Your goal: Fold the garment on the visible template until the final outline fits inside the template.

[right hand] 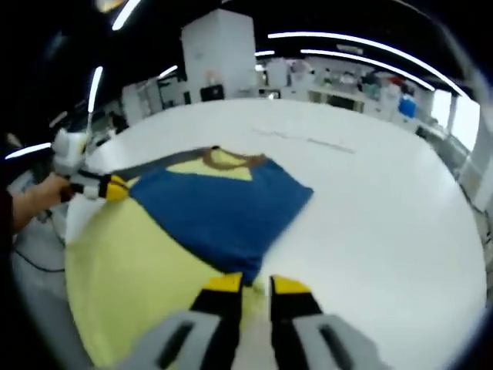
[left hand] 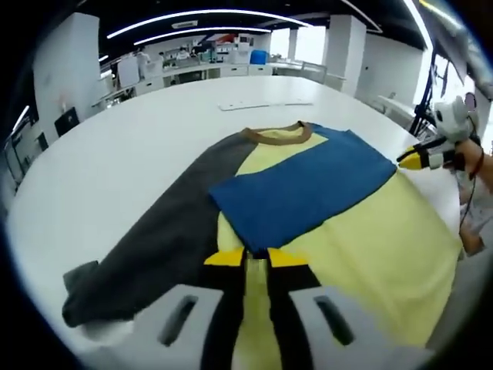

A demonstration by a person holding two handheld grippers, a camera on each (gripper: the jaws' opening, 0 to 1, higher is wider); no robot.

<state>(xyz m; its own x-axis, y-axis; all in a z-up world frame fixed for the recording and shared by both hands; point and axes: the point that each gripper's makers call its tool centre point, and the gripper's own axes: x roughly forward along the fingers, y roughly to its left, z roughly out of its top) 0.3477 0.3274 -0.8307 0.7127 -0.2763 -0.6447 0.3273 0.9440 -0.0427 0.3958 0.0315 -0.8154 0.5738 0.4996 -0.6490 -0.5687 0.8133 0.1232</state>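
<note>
Ahead of left tool: garment flat on desk | both tools narrow, right tool seemingly pinching blue fold edge | risk: slipping hem undoes fold; template unidentifiable.

Garment on white table

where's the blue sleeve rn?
The blue sleeve is folded across the yellow body of the garment, just below the brown collar; its edge ends at the left gripper tips, and the grey sleeve lies spread opposite.
</note>
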